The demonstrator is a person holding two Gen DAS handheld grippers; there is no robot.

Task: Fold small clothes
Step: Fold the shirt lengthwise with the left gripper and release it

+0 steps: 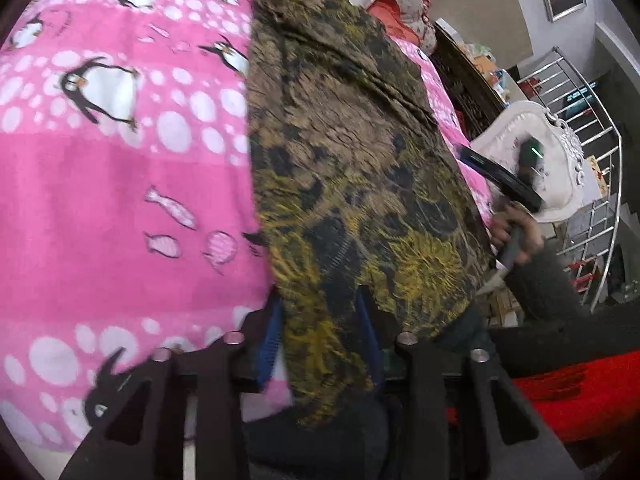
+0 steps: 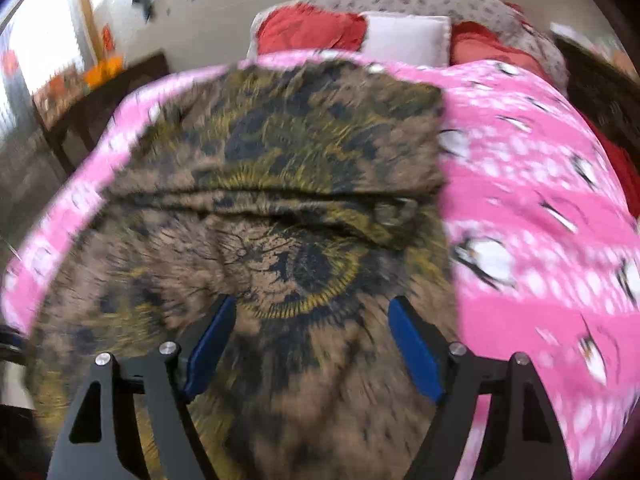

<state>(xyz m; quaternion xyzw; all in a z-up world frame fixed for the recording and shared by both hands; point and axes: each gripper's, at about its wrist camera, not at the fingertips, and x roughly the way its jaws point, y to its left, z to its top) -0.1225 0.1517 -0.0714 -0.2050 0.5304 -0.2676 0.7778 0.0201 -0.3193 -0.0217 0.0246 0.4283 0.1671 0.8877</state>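
A brown cloth with yellow and dark floral print [image 1: 344, 152] lies stretched over the pink penguin blanket [image 1: 120, 168]. My left gripper [image 1: 320, 320] has its blue pads on either side of the cloth's near edge, and the cloth hangs down between them. In the right wrist view the same cloth [image 2: 260, 184] lies with a fold ridge across its middle. My right gripper [image 2: 310, 320] is open just above the cloth's near part, its blue pads [image 2: 416, 348] wide apart. The right gripper also shows in the left wrist view [image 1: 500, 176], at the cloth's right edge.
The pink blanket [image 2: 540, 200] covers a bed. Red and white pillows [image 2: 404, 34] and a grey patterned cushion lie at the head. A dark side table [image 2: 80, 104] stands left. A white ornate chair [image 1: 532, 148] and a metal railing [image 1: 580, 128] are at the right.
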